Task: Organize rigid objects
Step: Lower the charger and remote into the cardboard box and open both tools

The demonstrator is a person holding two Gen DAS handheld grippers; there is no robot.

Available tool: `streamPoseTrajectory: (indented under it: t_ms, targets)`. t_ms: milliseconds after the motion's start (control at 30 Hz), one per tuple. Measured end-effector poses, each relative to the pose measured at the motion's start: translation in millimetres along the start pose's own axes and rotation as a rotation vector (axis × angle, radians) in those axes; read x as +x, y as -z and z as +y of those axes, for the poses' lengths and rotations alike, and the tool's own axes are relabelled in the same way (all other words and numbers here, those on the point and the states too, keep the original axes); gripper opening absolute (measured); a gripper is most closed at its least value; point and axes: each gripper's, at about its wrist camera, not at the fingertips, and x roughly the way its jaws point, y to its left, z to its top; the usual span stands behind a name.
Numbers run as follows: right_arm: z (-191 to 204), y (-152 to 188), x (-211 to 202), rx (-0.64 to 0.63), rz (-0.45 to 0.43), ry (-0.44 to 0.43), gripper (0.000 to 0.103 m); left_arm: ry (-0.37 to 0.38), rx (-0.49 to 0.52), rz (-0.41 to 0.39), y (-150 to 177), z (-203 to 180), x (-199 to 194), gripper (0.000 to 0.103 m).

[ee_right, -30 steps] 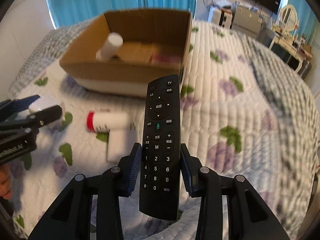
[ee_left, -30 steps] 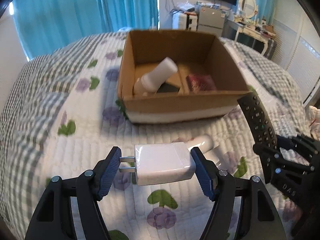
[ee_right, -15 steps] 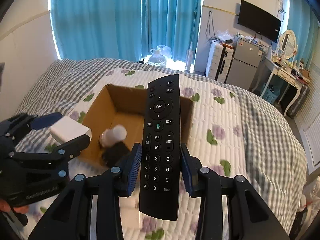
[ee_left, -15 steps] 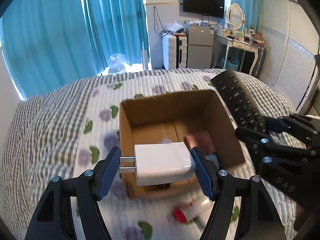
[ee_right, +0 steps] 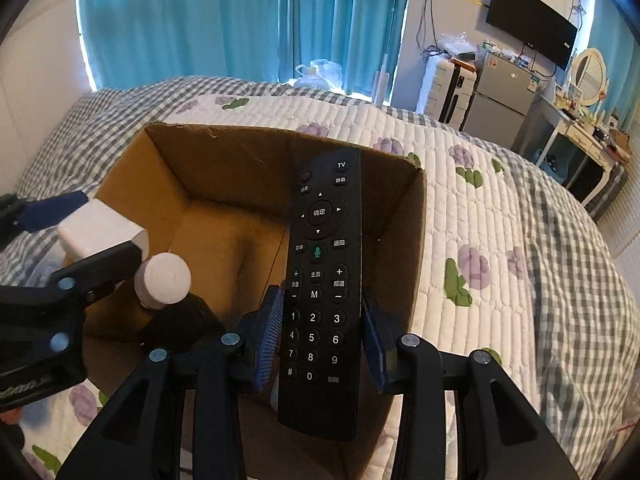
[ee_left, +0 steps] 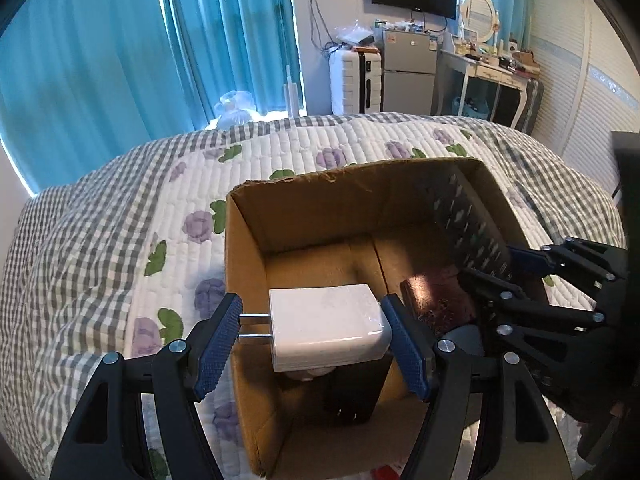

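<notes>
My left gripper is shut on a white plug adapter and holds it above the open cardboard box. My right gripper is shut on a black TV remote and holds it upright over the box, near its right wall. In the left wrist view the remote and right gripper show at the box's right side. In the right wrist view the adapter shows at the left. Inside the box lie a white bottle, a black block and a dark red item.
The box stands on a bed with a quilted floral and grey checked cover. Something red peeks out on the quilt in front of the box. Blue curtains, a suitcase, a small fridge and a dressing table stand beyond the bed.
Both grippers have risen from low over the quilt and moved forward to above the box, each keeping its object. The red-capped tube on the quilt has dropped out of view.
</notes>
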Motion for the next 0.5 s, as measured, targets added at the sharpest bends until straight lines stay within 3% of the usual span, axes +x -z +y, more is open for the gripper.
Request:
streamPoseTrajectory:
  t_ms: [67,100,333,500]
  targets:
    - [-6.1,0.7,-8.9,0.024,-0.036,-0.026,0.045,0.005,0.003,0.001,-3.0,-1.3,1.4,0.072]
    - [-8.2,0.4,-13.2,0.032,-0.046,-0.029,0.058,0.005,0.007,-0.004,-5.2,-2.4,1.5,0.072]
    - [-29.9,-7.8,-50.4,0.059,-0.154,0.042,0.061,0.033,0.011,-0.017,-33.3,-15.4,15.8,0.072]
    - [-51.7,0.4,-52.2,0.090,-0.162,0.088,0.061,0.061,0.029,0.001,-39.8,-29.8,36.3,0.073]
